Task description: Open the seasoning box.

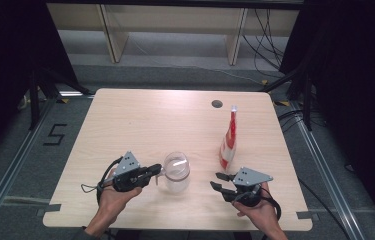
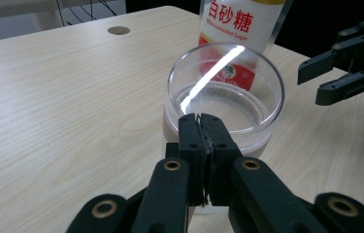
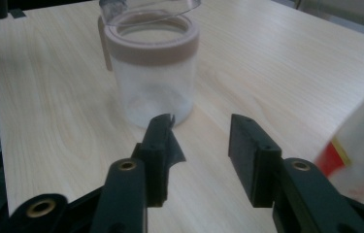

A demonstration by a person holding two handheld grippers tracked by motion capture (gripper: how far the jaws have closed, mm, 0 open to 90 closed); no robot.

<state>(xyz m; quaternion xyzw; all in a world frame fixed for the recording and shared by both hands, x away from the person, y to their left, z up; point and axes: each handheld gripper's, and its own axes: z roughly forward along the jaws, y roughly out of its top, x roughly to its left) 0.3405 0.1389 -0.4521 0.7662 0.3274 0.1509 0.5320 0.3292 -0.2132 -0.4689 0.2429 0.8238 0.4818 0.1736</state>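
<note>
The left claw (image 1: 156, 171) is pinched on the clear jar's (image 1: 177, 173) lid, I think; a tug tips it. The right claw (image 1: 220, 181) is apart, empty, near the sugar bag (image 1: 228, 141).

The far half of the counter (image 1: 140, 115) lies bare, open to either hand. Near the front edge, the clear jar (image 1: 176, 173) and the upright sugar bag (image 1: 229, 142) stand apart, a gap between them. The right claw (image 1: 221, 181) sits in that gap's near end.

Left hand-held gripper (image 1: 158, 171) pinches the clear jar (image 1: 176, 173); right hand-held gripper (image 1: 219, 181) sits just below the sugar bag (image 1: 228, 141) on the bench (image 1: 140, 120).
</note>
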